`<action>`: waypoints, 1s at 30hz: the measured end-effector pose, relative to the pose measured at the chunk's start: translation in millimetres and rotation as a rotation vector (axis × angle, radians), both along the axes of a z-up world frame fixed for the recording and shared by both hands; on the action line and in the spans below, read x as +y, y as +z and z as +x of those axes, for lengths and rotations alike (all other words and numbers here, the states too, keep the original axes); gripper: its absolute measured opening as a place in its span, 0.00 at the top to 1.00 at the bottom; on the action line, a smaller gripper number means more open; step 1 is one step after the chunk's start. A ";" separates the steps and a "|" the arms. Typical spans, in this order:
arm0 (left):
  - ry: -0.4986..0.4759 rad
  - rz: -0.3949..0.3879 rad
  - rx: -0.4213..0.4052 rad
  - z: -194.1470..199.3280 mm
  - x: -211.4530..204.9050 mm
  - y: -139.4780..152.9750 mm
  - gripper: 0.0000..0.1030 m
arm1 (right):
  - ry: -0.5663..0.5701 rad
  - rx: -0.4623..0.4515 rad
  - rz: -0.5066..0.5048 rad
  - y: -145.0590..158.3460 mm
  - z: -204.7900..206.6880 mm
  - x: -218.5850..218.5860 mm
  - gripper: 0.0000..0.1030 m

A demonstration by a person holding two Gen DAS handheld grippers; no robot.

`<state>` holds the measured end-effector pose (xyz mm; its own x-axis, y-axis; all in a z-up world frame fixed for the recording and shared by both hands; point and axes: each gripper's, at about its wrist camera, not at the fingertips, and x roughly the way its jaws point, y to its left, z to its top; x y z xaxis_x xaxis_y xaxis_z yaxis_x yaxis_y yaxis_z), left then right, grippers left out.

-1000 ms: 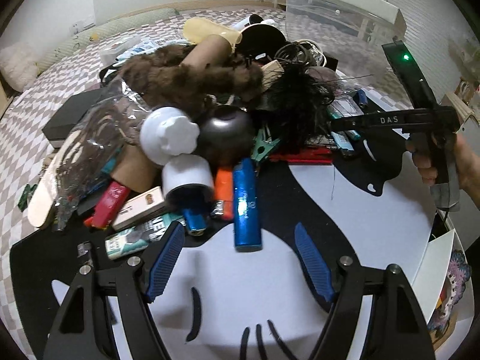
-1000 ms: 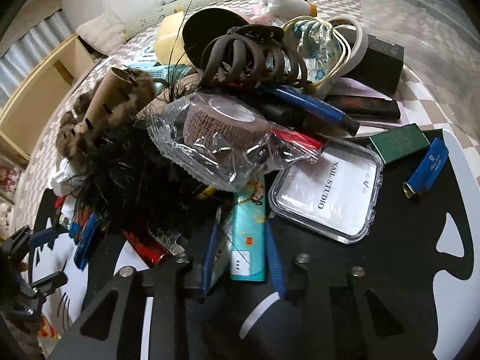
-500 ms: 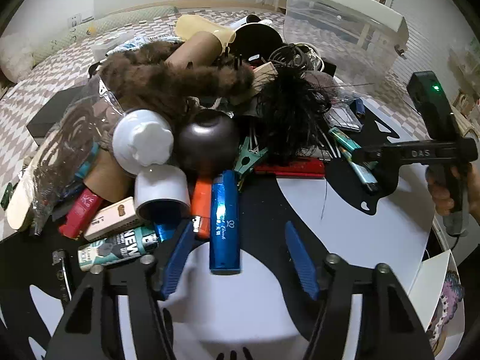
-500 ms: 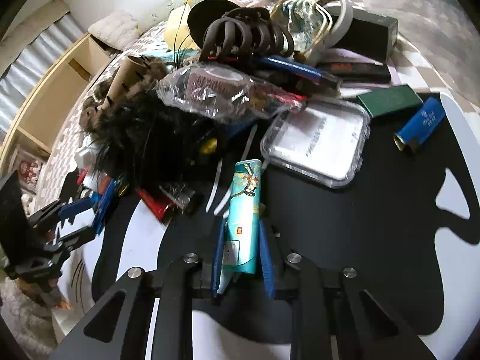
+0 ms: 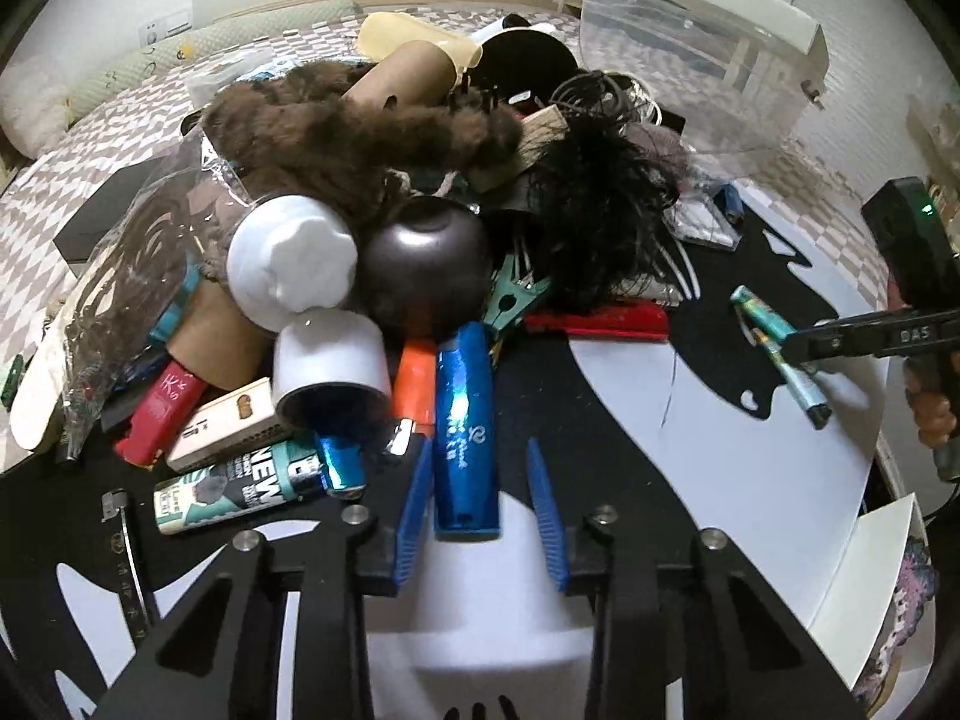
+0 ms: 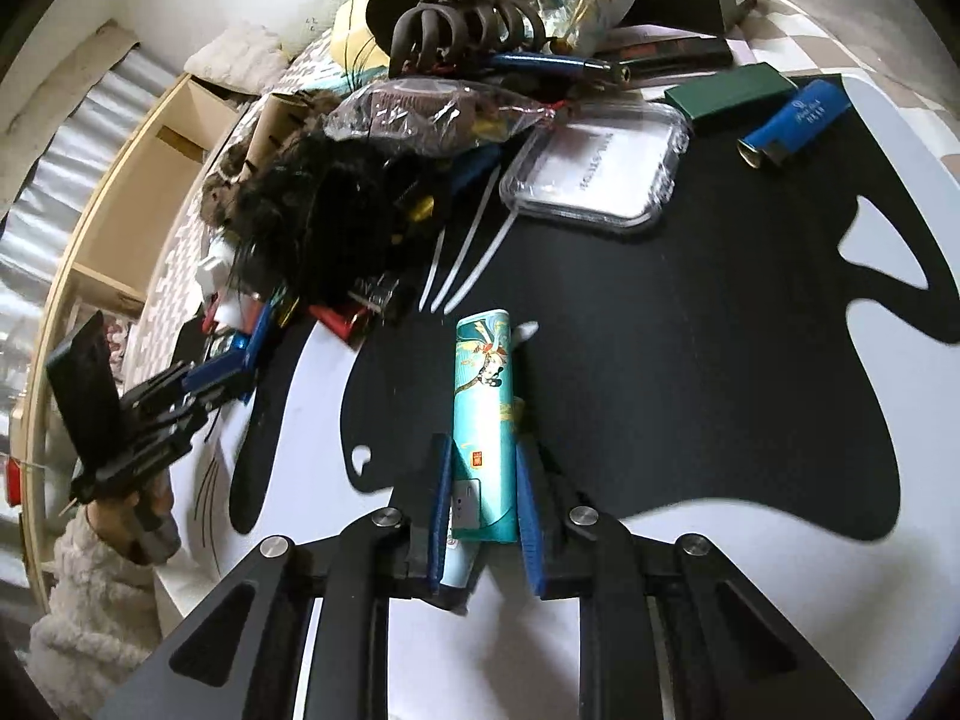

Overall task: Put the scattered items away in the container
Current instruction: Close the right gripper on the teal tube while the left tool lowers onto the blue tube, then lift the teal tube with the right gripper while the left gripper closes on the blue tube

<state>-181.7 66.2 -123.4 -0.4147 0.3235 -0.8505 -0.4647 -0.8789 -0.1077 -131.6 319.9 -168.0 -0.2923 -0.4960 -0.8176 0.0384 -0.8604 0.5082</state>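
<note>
A metallic blue lighter (image 5: 465, 420) lies on the black-and-white mat at the pile's near edge. My left gripper (image 5: 480, 445) straddles it. Its jaws are closing, with the left pad close beside the lighter and a gap still showing at the right pad. In the right wrist view, my right gripper (image 6: 483, 447) is shut on a teal patterned lighter (image 6: 483, 384), held clear of the pile over the black mat. The same gripper (image 5: 801, 343) and teal lighter (image 5: 774, 330) show at the right of the left wrist view. The clear plastic container (image 5: 690, 60) stands behind the pile.
The heap holds a brown furry piece (image 5: 360, 132), black feathers (image 5: 600, 222), a dark ball (image 5: 423, 264), white caps (image 5: 294, 258), an orange lighter (image 5: 414, 384) and a red lighter (image 5: 165, 408). A clear Nail Studio case (image 6: 600, 168), a green box (image 6: 729, 90) and another blue lighter (image 6: 798, 120) lie apart.
My left jaws have narrowed around the blue lighter. My right gripper has drawn the teal lighter out of the pile and away from it, onto the open mat.
</note>
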 end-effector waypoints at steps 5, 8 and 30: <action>0.014 -0.025 -0.020 1.1 -6.7 -6.7 0.68 | -0.008 -0.035 -0.052 2.2 9.1 11.3 0.80; 0.013 -0.027 -0.010 4.3 -8.1 -7.4 0.69 | -0.022 -0.038 -0.048 2.7 16.8 19.3 0.80; -0.135 -0.073 -0.007 48.1 -16.0 -1.0 0.78 | 0.111 0.045 0.262 11.2 46.7 -5.4 0.86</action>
<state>-133.6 50.3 -124.4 -0.3661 0.3131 -0.8763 -0.5785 -0.8142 -0.0492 -84.9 314.5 -156.8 -0.2869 -0.3003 -0.9097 0.1577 -0.9514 0.2644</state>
